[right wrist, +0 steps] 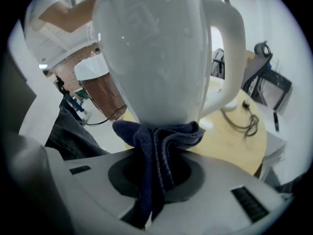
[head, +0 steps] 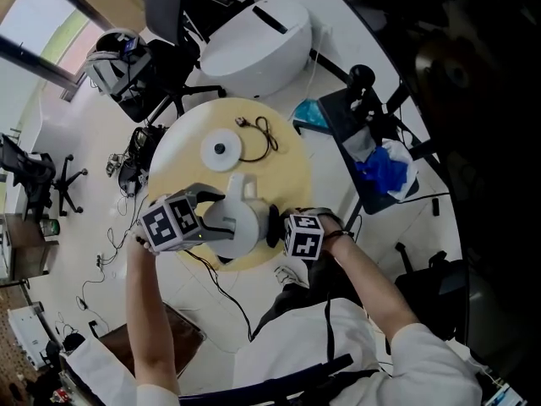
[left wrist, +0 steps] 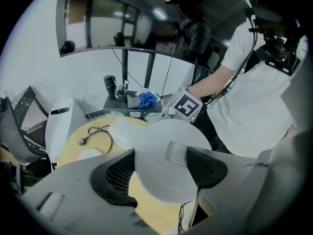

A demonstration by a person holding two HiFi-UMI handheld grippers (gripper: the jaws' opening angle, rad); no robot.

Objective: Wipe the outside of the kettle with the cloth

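A white kettle point(head: 241, 227) stands near the front edge of the round wooden table point(head: 287, 167). My left gripper point(head: 211, 218) comes in from the left, shut on the kettle's handle; in the left gripper view the kettle point(left wrist: 166, 141) fills the gap between the jaws of the left gripper point(left wrist: 161, 173). From the right, my right gripper point(head: 277, 227) is shut on a dark blue cloth point(right wrist: 156, 141) and presses it against the lower side of the kettle point(right wrist: 151, 58). The cloth point(head: 273, 225) shows as a dark strip beside the kettle.
The kettle's white base disc point(head: 221, 150) and its dark cord point(head: 262, 134) lie further back on the table. A large white rounded unit point(head: 258, 45) stands behind. A black side table point(head: 363, 117) with blue rags point(head: 385, 172) is at the right. Chairs and cables lie on the floor at the left.
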